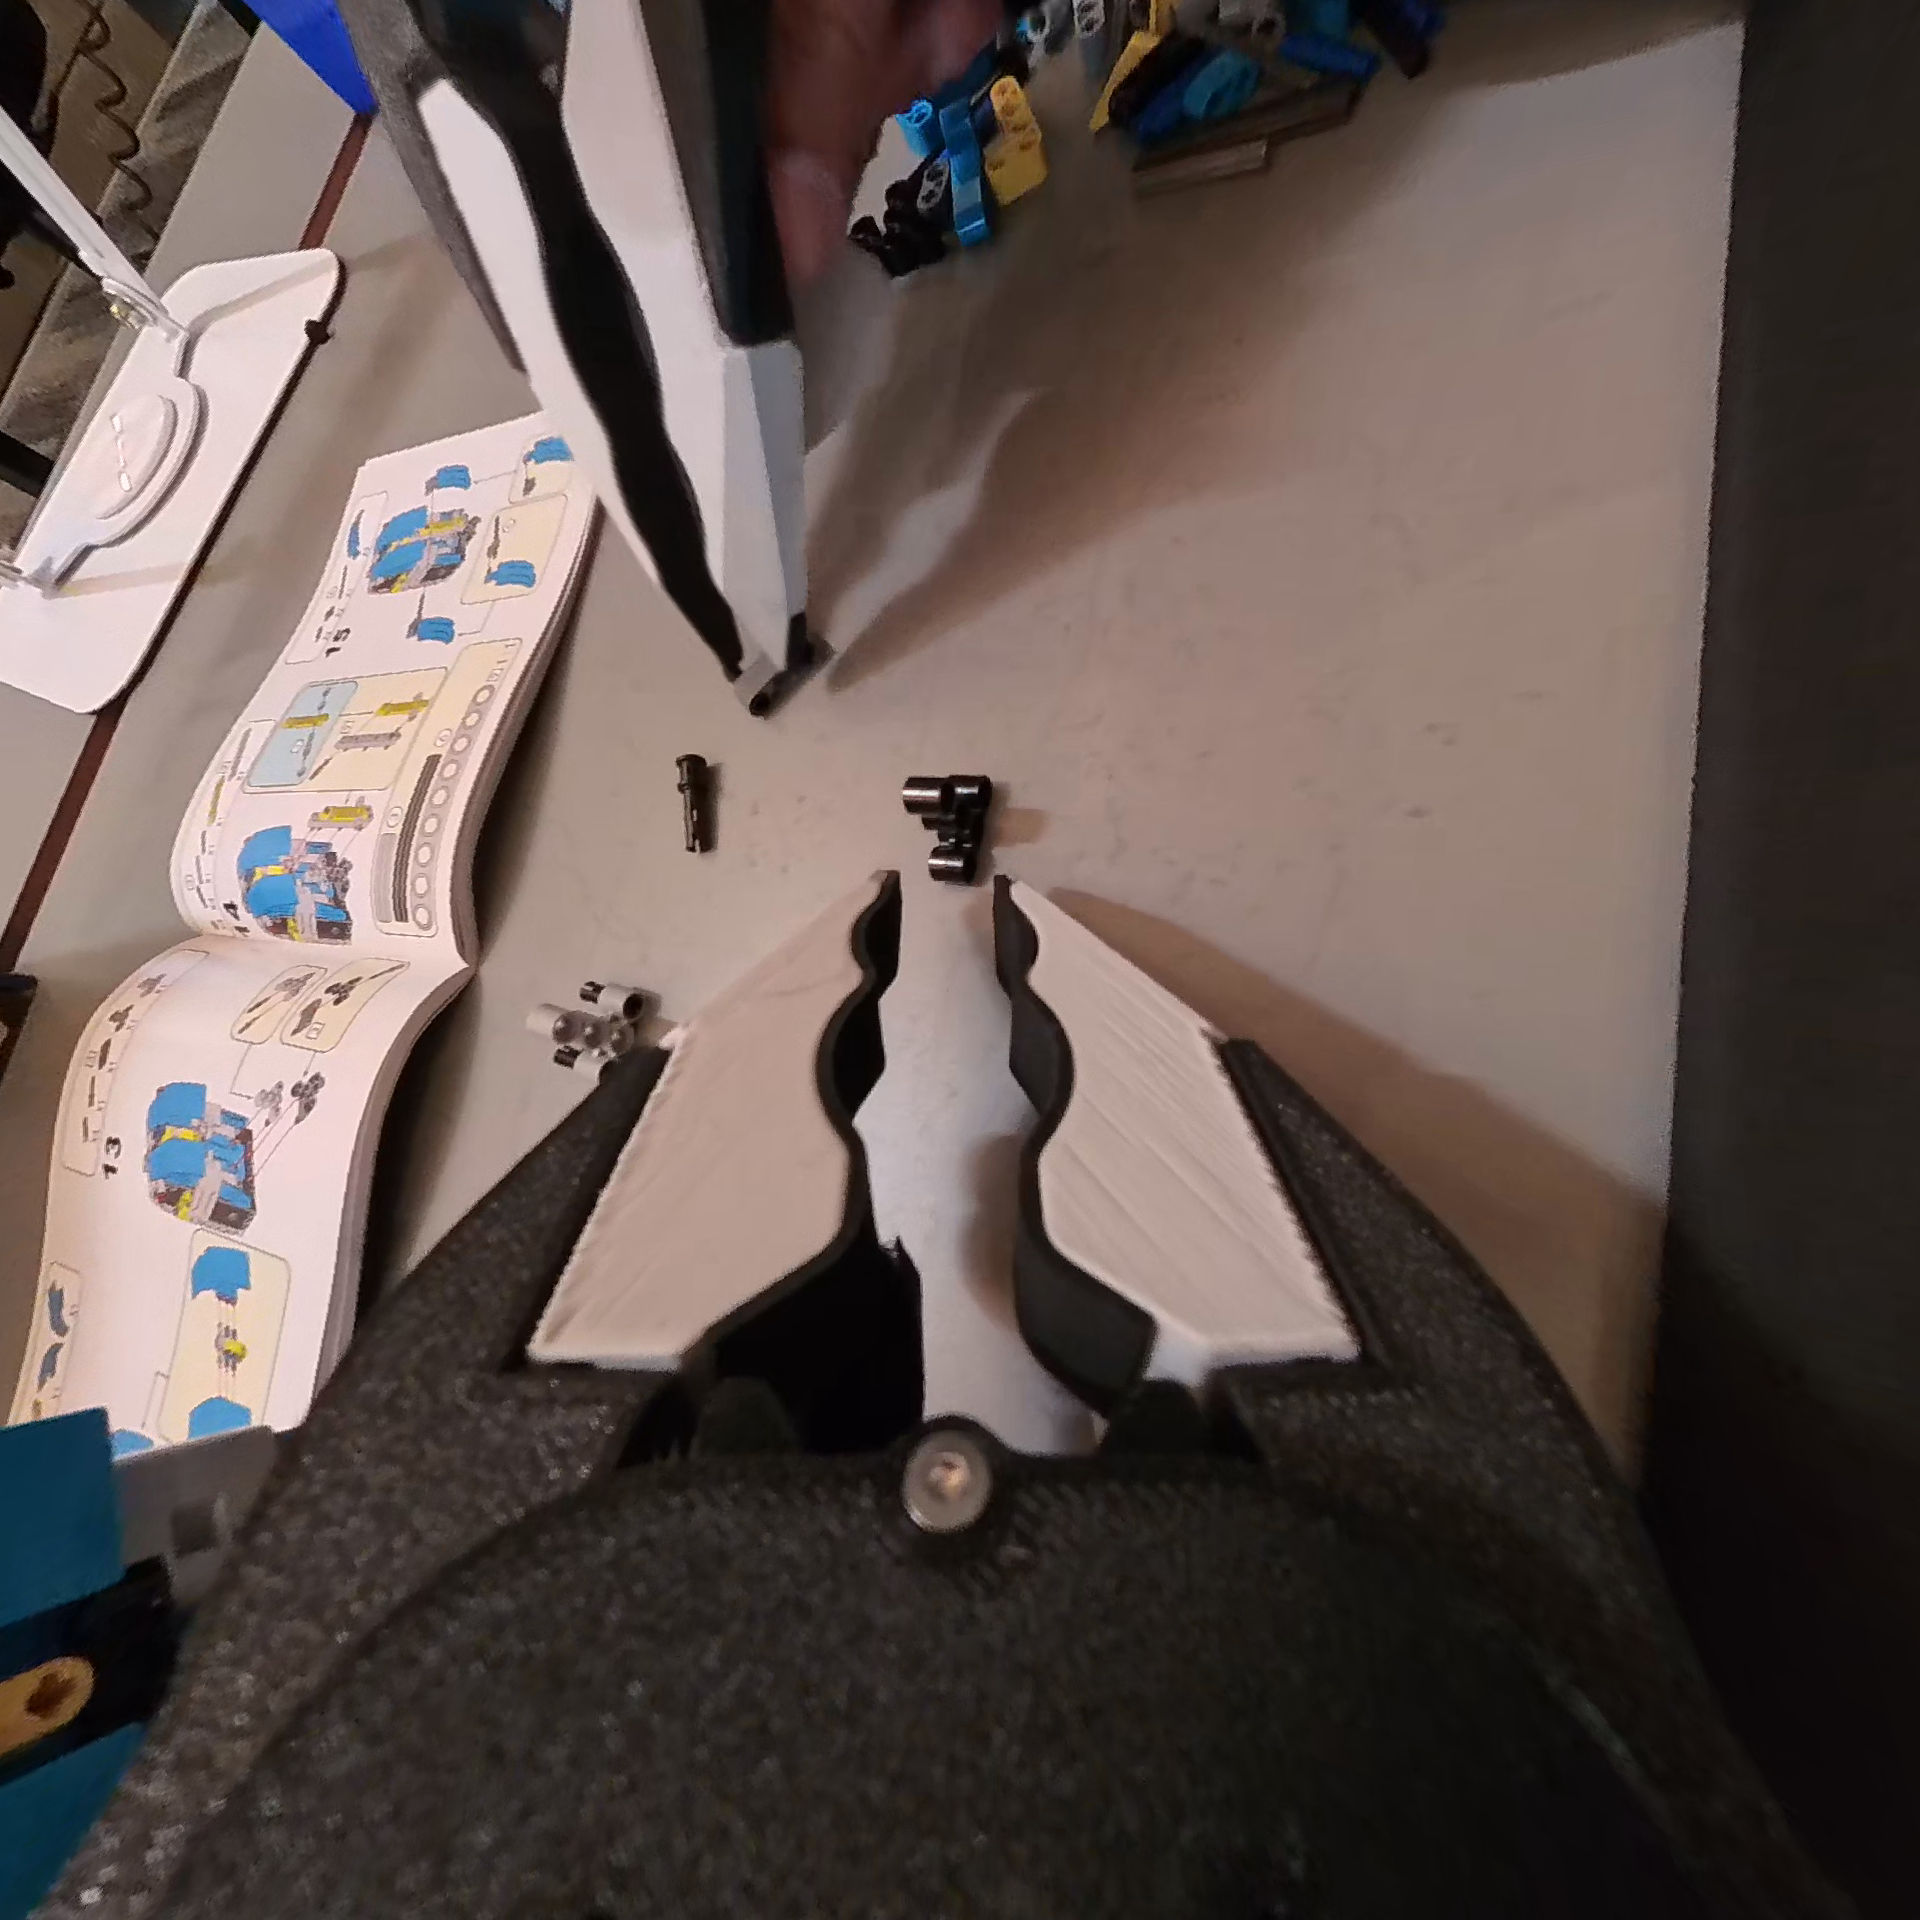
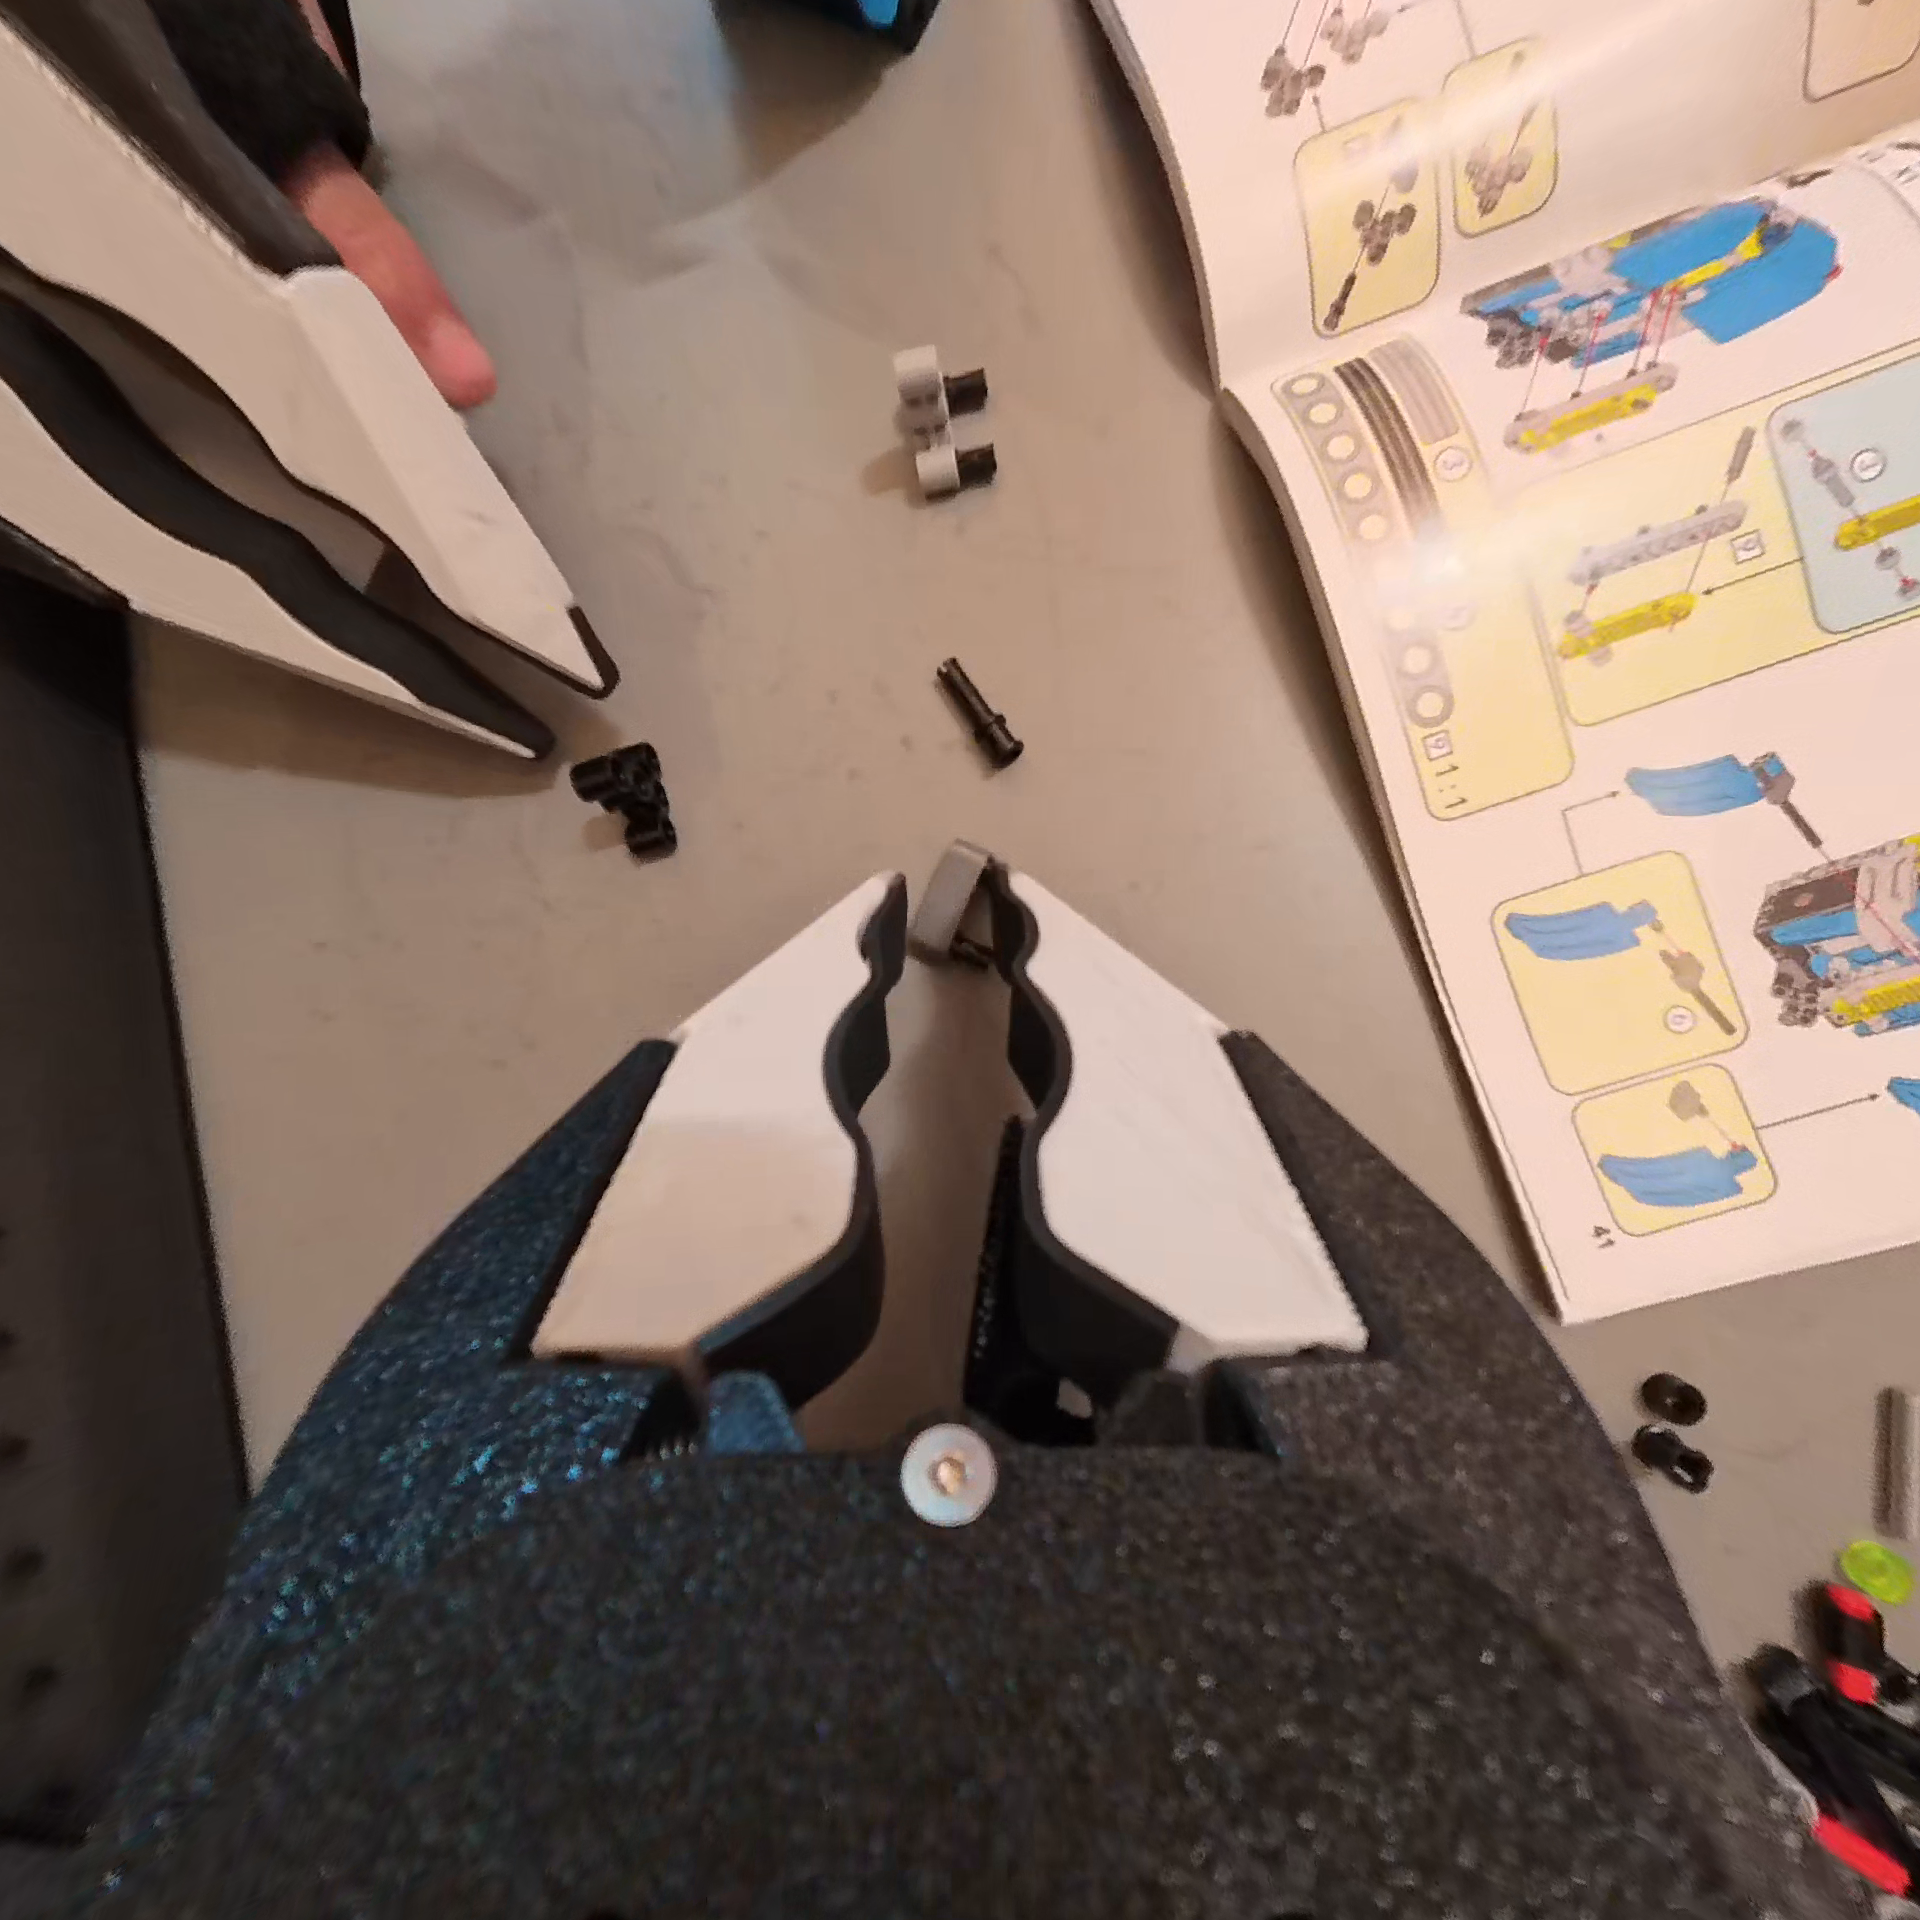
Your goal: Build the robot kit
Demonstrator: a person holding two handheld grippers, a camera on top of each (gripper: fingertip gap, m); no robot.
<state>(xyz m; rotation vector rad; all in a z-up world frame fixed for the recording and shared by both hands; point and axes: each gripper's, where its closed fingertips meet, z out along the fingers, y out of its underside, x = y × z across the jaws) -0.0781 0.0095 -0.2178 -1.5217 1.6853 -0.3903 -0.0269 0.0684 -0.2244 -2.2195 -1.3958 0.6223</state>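
The right gripper [image 2: 948, 883] has its fingers closed on a small grey connector piece [image 2: 948, 896], pinched at the very tips, with a black pin end showing at the piece's lower edge; the piece is held low over the tabletop [image 2: 790, 582]. The left gripper [image 1: 945, 881] has its fingers slightly parted and holds nothing; the tips sit just behind a black angled connector [image 1: 951, 826] lying on the tabletop, not touching it. Between the two grippers lies a loose black pin [image 2: 982, 715], apart from both. Beyond it, a grey connector with two black pins [image 2: 940, 431] rests on the tabletop, beside the open instruction booklet [image 2: 1558, 644]. Farther out, the left wrist view shows a pile of blue, yellow and black parts [image 1: 1143, 94] at the far edge, and a white stand base [image 1: 177, 457] beyond the booklet. The right wrist view shows two small black bushes [image 2: 1673, 1423] and red and black parts [image 2: 1849, 1704] near the booklet's lower corner. Judgement: the tip grip on the grey piece is narrow, so the piece should be kept level and the pressure constant. For the black connector, the left fingers would need to open wider and straddle it squarely before closing.
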